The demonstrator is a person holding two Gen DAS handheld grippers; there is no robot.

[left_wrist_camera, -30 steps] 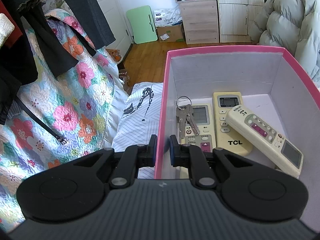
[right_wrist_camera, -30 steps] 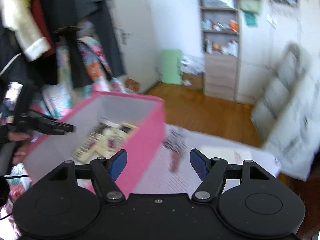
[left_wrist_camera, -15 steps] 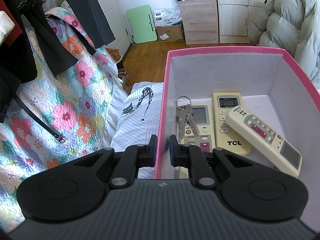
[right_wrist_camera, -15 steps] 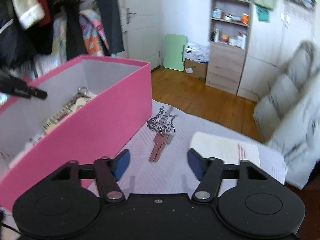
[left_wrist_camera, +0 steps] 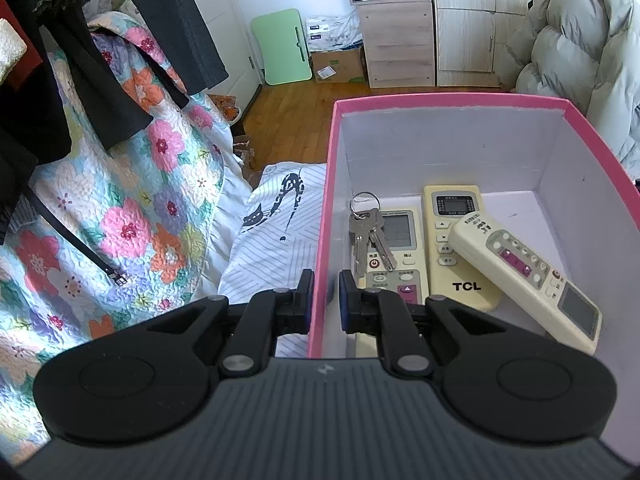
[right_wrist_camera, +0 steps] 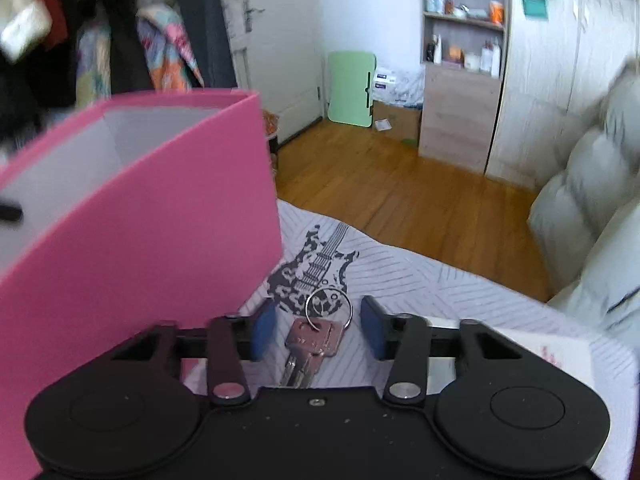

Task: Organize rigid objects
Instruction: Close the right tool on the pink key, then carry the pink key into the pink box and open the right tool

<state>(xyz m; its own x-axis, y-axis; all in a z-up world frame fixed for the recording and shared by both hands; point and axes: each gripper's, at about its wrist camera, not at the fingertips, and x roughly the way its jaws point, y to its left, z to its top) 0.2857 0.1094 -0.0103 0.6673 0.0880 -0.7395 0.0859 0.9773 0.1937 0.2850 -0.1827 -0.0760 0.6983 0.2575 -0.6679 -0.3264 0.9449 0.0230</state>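
Bedspread's striped, and the loose keys (right_wrist_camera: pixel 316 340) lie between my right gripper (right_wrist_camera: pixel 318 330) fingers, spread apart, long axis toward the camera. Left gripper (left_wrist_camera: pixel 323 300) is clamped on the pink box (left_wrist_camera: pixel 320 280) wall.

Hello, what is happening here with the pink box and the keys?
A person is tidying small hard items into a pink box. The left gripper is clamped on the box's near wall, holding it. Inside lie three remote controls and a bunch of keys. The right gripper is open around another set of keys on the bed sheet, not yet gripping them.
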